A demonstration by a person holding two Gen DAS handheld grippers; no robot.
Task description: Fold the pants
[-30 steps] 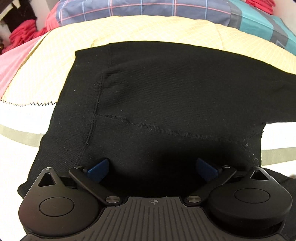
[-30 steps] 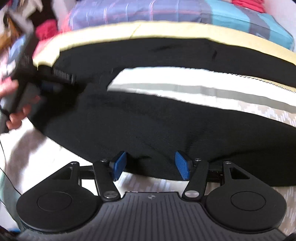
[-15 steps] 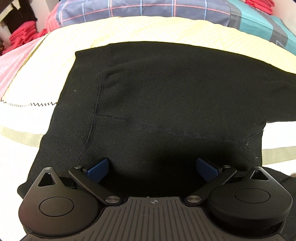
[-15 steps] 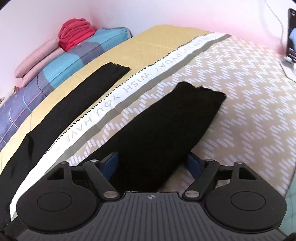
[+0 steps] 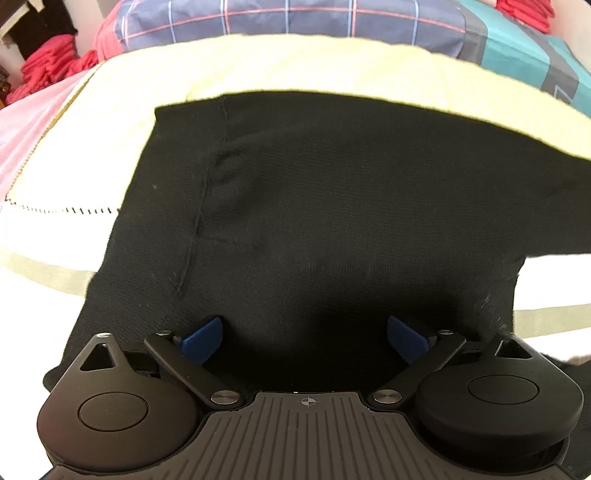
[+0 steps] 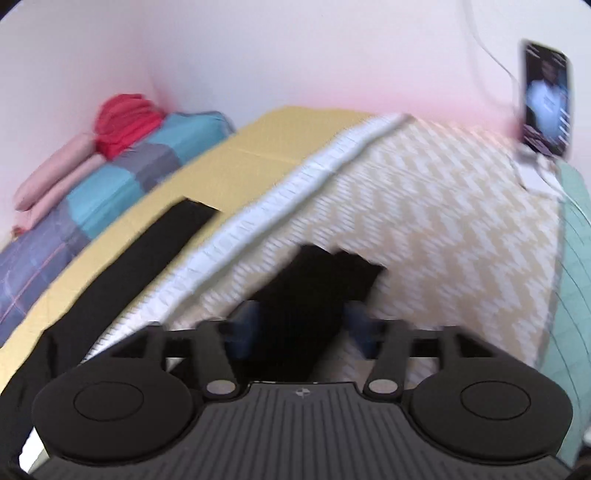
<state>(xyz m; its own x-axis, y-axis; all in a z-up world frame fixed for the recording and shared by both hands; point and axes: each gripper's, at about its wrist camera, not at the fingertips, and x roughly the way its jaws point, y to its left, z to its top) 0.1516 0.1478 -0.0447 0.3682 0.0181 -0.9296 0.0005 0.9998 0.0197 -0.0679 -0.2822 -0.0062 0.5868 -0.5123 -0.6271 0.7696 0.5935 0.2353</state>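
Observation:
Black pants (image 5: 332,203) lie flat on the bed, their waist end filling the left wrist view. My left gripper (image 5: 304,338) hangs just above this fabric with its blue pads (image 5: 203,338) wide apart, open and holding nothing. In the blurred right wrist view the two legs run away from me. The far leg (image 6: 147,254) lies on the yellow strip. The near leg (image 6: 325,273) ends in a cuff on the zigzag cover. My right gripper (image 6: 303,321) straddles the near leg just short of the cuff. Its jaws are opening, with the fabric between them and not pinched.
A plaid quilt (image 5: 295,18) and red clothes (image 5: 48,62) lie beyond the waist. At the far end are a red bundle (image 6: 125,122), pink rolls (image 6: 55,166), the wall, and a phone on a stand (image 6: 546,107) with a cable at the bed's right corner.
My right gripper swung away from the waist end, where a hand showed, to face along the legs, then moved closer to the near leg's cuff. The left gripper hardly moved.

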